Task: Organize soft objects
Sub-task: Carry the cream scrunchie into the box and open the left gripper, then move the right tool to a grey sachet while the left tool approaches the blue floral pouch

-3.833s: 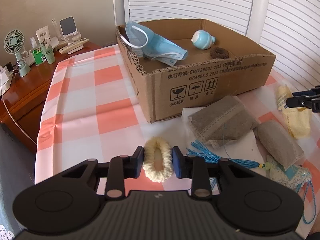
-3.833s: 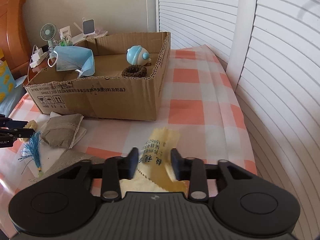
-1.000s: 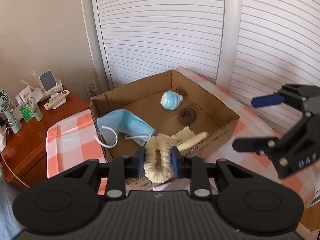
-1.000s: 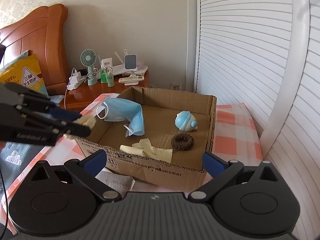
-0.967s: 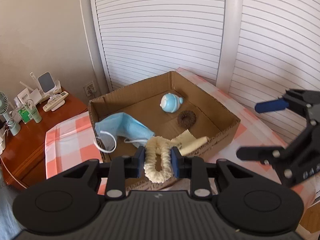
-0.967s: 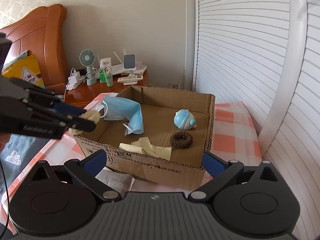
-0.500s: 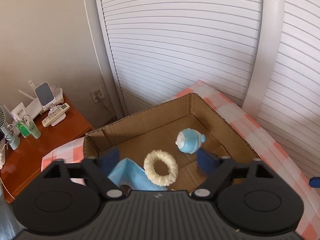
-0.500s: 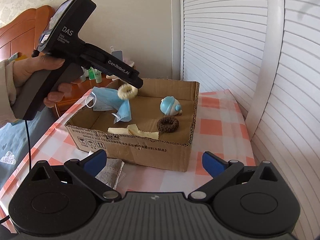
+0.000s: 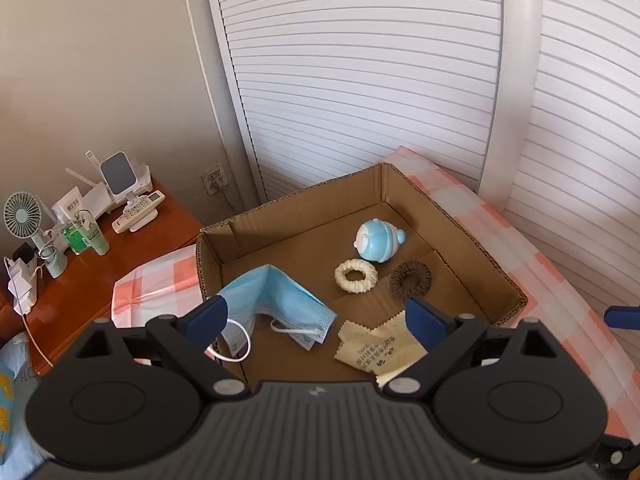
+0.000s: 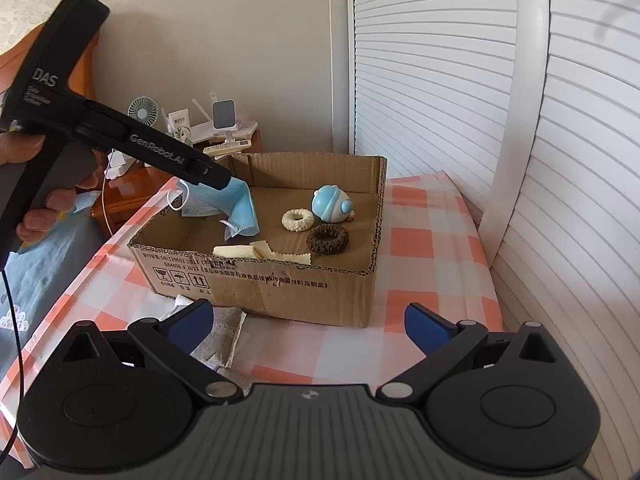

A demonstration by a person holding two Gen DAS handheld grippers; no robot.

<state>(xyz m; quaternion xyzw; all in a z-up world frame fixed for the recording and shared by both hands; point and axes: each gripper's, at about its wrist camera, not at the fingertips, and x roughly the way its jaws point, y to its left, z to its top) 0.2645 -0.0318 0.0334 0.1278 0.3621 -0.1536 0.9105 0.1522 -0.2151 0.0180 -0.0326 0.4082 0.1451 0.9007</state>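
The cardboard box [image 9: 460, 216] [image 10: 304, 284] stands on the checked cloth. On its floor lie a cream fluffy ring [image 9: 356, 277] [image 10: 298, 219], a brown ring [image 9: 410, 279] [image 10: 327, 239], a pale blue round toy [image 9: 378, 240] [image 10: 332, 203], a blue face mask [image 9: 276, 304] [image 10: 236, 208] and a yellow cloth [image 9: 380, 350] [image 10: 264, 254]. My left gripper [image 9: 316, 320] hangs open above the box with nothing between its fingers. My right gripper [image 10: 306, 324] is open and empty in front of the box, over the table.
A wooden bedside table [image 9: 92, 276] at the left carries a small fan [image 9: 24, 216], a phone stand and bottles. Grey pouches [image 10: 224, 332] lie on the cloth just before the box. White slatted doors [image 9: 380, 80] run behind and to the right.
My left gripper opened and let go of the cream ring, which dropped onto the box floor beside the blue toy. The left hand moved further over the box.
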